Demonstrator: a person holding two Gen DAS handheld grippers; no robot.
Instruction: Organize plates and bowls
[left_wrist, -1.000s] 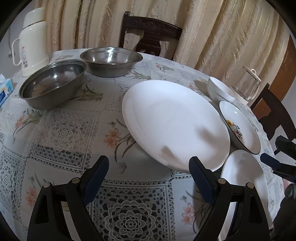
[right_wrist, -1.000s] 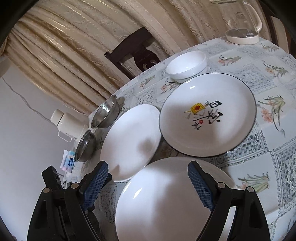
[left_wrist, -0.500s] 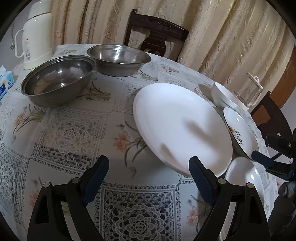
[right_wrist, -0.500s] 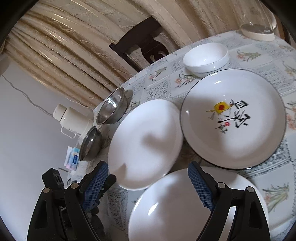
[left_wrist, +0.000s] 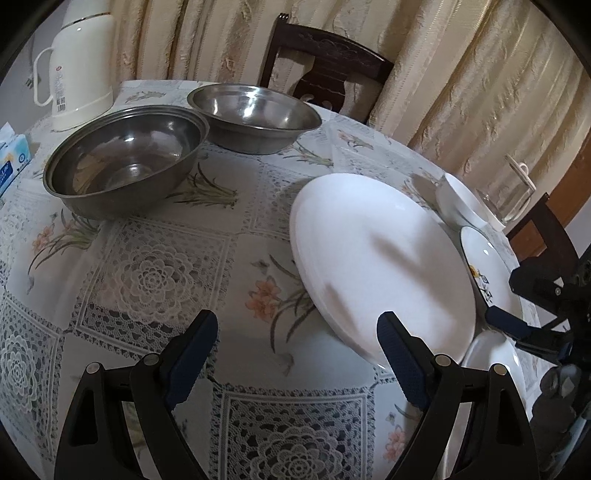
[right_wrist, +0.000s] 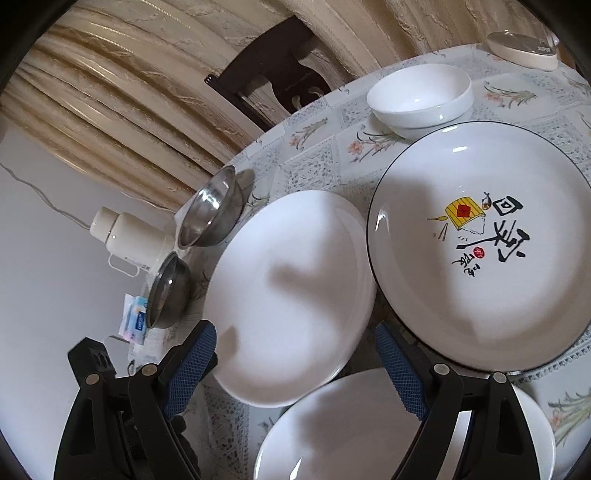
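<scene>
My fingers (left_wrist: 400, 356) carry dark blue pads with a rough, knurled grip on matt black plastic arms. The tablecloth (left_wrist: 155, 266) is cloth, lace squares beside printed flowers. Two steel bowls (left_wrist: 122, 162) at the far left are dull, scuffed metal. The white plate (right_wrist: 288, 295) looks like glossy, smooth ceramic, as do the painted plate (right_wrist: 480, 288) and small bowl (right_wrist: 421, 96). The chair (left_wrist: 328, 70) is dark polished wood.

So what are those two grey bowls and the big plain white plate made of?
The two grey bowls look like stainless steel: dull silver with mirror-like reflections and thin rolled rims. The plain white plate seems to be glazed ceramic or porcelain, smooth and glossy, though white glass or melamine can't be ruled out.
</scene>
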